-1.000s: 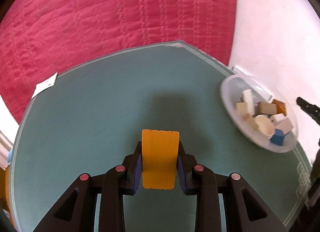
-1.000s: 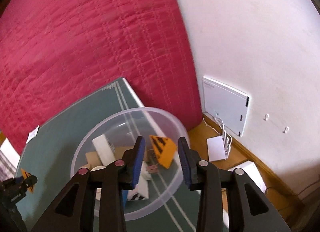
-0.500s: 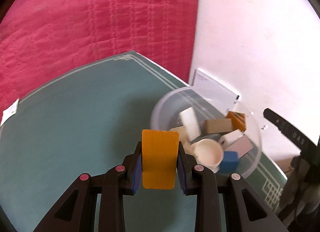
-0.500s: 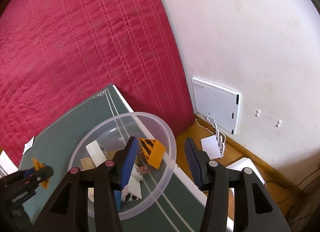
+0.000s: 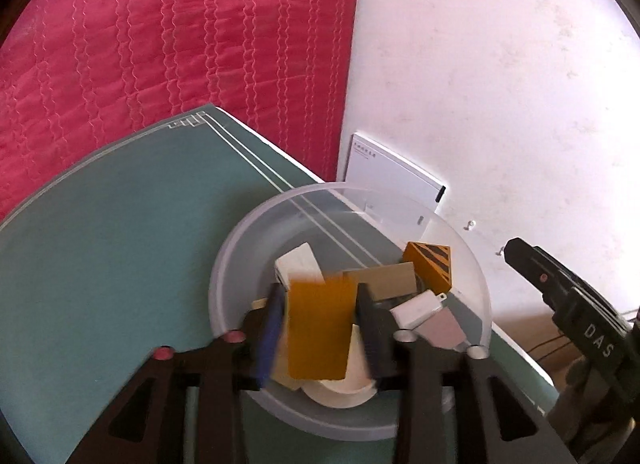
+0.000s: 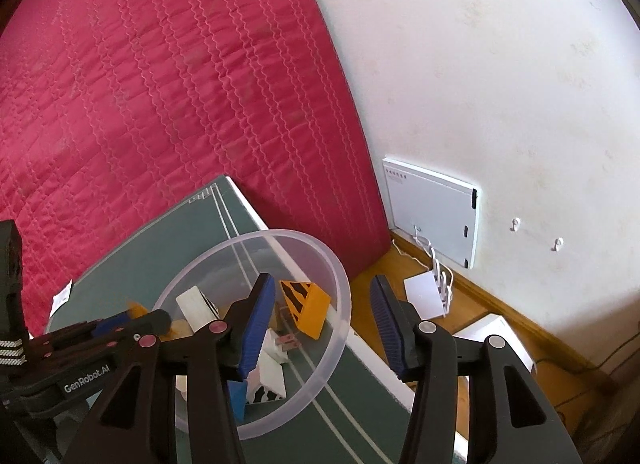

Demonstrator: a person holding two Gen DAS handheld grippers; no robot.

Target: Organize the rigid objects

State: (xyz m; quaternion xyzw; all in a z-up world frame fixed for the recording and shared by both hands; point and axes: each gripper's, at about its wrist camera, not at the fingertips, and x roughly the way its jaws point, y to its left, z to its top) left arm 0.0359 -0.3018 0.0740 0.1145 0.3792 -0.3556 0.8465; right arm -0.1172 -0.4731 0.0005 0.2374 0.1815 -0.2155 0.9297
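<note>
My left gripper [image 5: 318,316] is over the clear plastic bowl [image 5: 224,276] with a flat orange block [image 5: 320,328] between its fingers; the image is blurred there and a gap shows at the block's sides. The bowl holds several blocks: a white one [image 5: 298,262], a tan one [image 5: 386,280], an orange one with black stripes [image 5: 432,264] and a pale cup [image 5: 344,388]. My right gripper [image 6: 322,324] is open and empty above the bowl's right rim [image 6: 340,316]. The striped orange block [image 6: 308,304] lies between its fingers, below them.
The bowl stands near the right edge of a green-topped table [image 5: 100,248]. A red quilted mattress [image 5: 160,44] leans behind it. A white panel [image 6: 432,208] hangs on the white wall, with a power strip and boxes [image 6: 428,292] on the wooden floor.
My left gripper has swung right and down over the bowl with the orange block, and its fingers have spread a little. My right gripper has opened wide and pulled back from the striped block.
</note>
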